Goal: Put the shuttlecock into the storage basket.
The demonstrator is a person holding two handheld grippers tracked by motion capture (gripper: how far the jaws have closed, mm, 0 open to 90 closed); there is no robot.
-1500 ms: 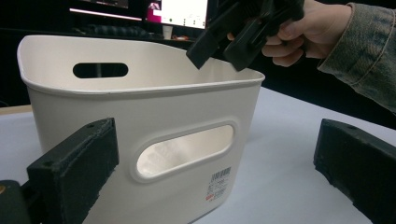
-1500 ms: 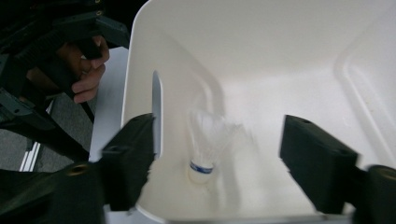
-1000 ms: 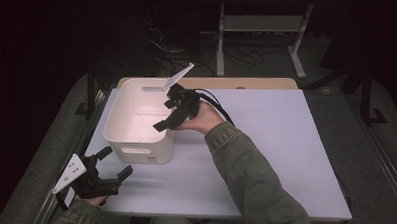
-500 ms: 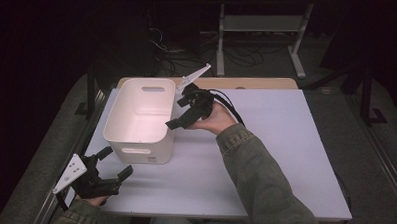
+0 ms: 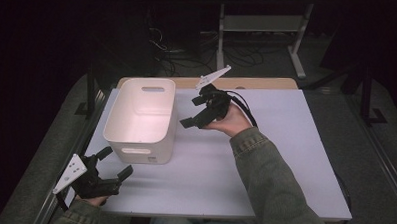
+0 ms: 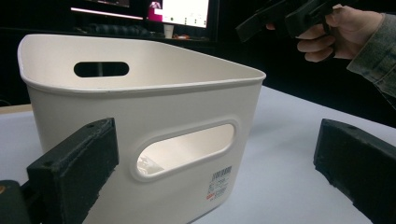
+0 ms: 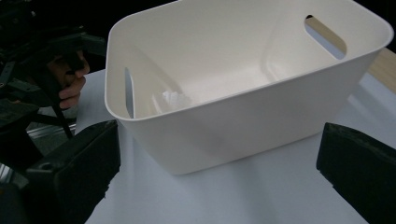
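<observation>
Hovering beside the white bin [image 5: 142, 121], right gripper [image 5: 196, 112] jaws spread, left gripper [image 5: 112, 164] likewise, bin floor partly hidden.

Looks like a dim lab: cables [image 5: 161, 50] tangled on the floor at twelve o'clock, a metal stand [image 5: 262, 29] beside them, lit monitors [image 6: 184, 11] behind the white table [image 5: 285, 145].

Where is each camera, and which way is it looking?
High view: above the table, facing forward and down; both forearms and grippers show.
Left gripper view: on the left gripper, facing the bin end; its two fingers show.
Right gripper view: on the right gripper, facing the bin's side; its fingers show.
All share the bin.
</observation>
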